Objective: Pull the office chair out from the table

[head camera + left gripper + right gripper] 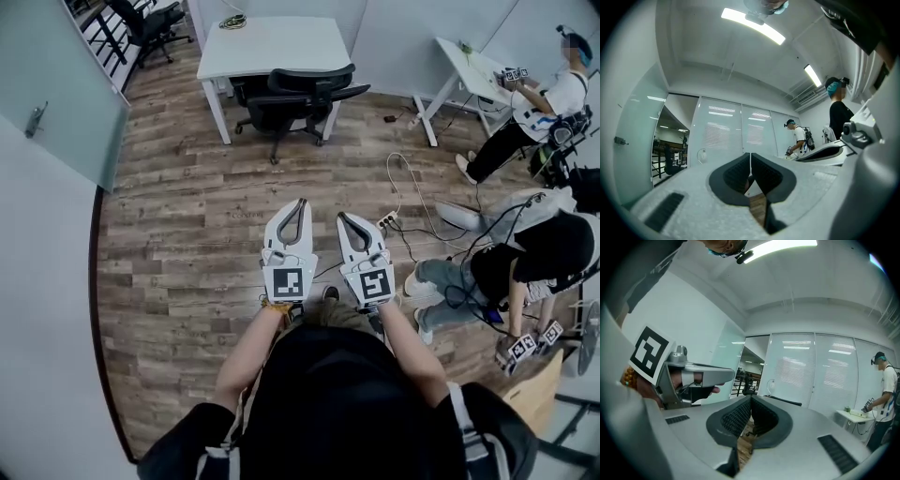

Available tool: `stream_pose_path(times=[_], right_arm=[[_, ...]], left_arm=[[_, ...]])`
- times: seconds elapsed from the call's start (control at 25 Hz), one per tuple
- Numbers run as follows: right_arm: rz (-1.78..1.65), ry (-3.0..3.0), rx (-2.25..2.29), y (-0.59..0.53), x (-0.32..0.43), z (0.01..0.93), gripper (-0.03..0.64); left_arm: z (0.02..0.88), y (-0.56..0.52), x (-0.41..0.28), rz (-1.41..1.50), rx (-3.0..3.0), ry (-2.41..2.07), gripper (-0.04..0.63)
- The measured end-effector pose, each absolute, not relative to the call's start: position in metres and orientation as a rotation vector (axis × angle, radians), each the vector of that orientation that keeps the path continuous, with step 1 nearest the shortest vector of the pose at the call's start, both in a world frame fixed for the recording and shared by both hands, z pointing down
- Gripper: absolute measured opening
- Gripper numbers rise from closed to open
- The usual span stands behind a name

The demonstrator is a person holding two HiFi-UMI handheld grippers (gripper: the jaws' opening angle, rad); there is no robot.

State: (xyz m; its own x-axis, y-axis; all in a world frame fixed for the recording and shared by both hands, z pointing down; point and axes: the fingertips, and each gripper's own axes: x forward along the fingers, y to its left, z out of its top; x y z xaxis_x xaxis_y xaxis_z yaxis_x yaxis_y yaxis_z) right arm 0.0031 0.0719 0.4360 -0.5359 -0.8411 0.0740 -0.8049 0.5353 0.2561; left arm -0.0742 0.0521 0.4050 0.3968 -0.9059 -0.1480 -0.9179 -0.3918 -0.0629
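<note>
While the left gripper (301,202) and right gripper (341,216) sit side by side, jaws closed and empty, the office chair (295,98) stands at twelve o'clock, tucked against the white table (272,42). A power strip (386,221) lies at two o'clock and a crouching person (525,258) at three.
</note>
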Motion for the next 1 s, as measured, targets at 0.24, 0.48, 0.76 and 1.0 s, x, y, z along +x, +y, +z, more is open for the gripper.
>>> stream_pose_path(times=[0.24, 0.48, 0.76, 1.0], right_arm=[[-0.300, -2.605, 1.404, 0.041, 0.001, 0.439, 0.006], [-0.298, -2.641, 1.404, -0.004, 0.011, 0.446, 0.006], [-0.289, -2.675, 1.406, -0.073, 0.028, 0.444, 0.006], [-0.280, -2.681, 1.392, -0.132, 0.050, 0.446, 0.006]], left_arm=[[0.409, 0.026, -0.075, 0.128, -2.497, 1.642, 0.025], [0.415, -0.012, -0.067, 0.048, -2.461, 1.624, 0.025], [0.418, -0.072, -0.056, -0.004, -2.438, 1.647, 0.025], [0.417, -0.125, -0.039, -0.028, -2.421, 1.662, 0.025]])
